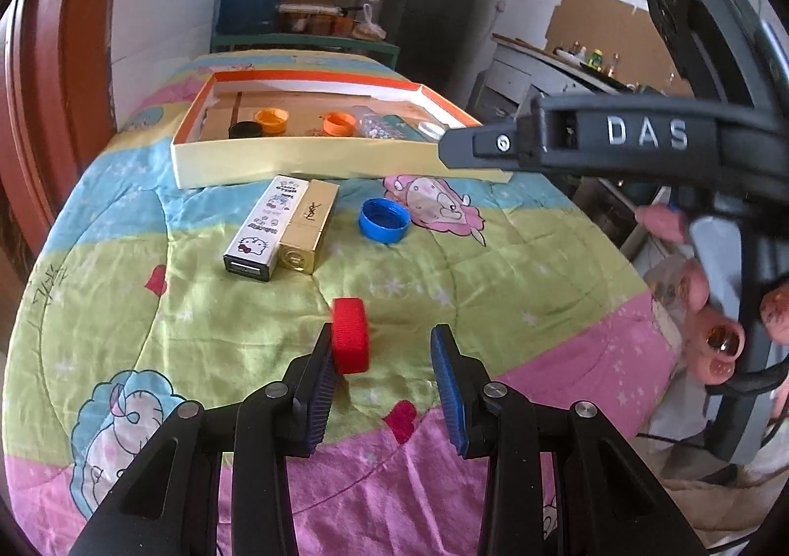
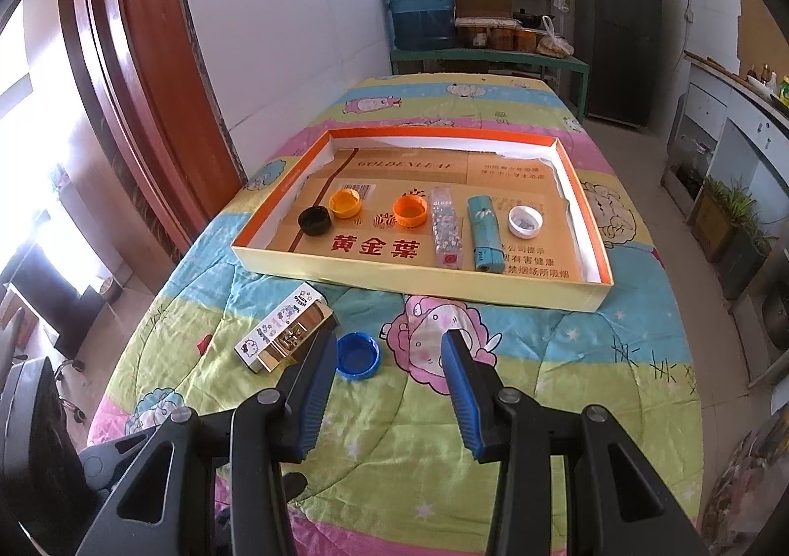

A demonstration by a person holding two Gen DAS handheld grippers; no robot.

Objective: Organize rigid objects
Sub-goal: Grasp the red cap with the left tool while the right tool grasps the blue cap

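Observation:
A shallow cardboard tray point(image 2: 599, 255) point(image 1: 256, 164) lies on the quilted table. It holds a black cap point(image 2: 314, 220), a yellow cap point(image 2: 345, 202), an orange cap point(image 2: 409, 211), a clear glitter tube point(image 2: 445, 228), a teal lighter point(image 2: 485, 233) and a white cap point(image 2: 525, 221). In front of it lie a Hello Kitty box point(image 1: 261, 226), a gold box point(image 1: 308, 225) and a blue cap point(image 1: 384, 220) point(image 2: 357, 355). A red cap point(image 1: 350, 341) stands on edge against the left finger of my open left gripper point(image 1: 382, 354). My right gripper point(image 2: 389, 356) is open above the blue cap.
The right gripper's body point(image 1: 641, 137) reaches in from the right in the left wrist view. A wall and a wooden door frame point(image 2: 133, 78) stand left of the table. A water jug point(image 2: 421, 9), shelves and a dark fridge point(image 2: 621, 23) stand behind it.

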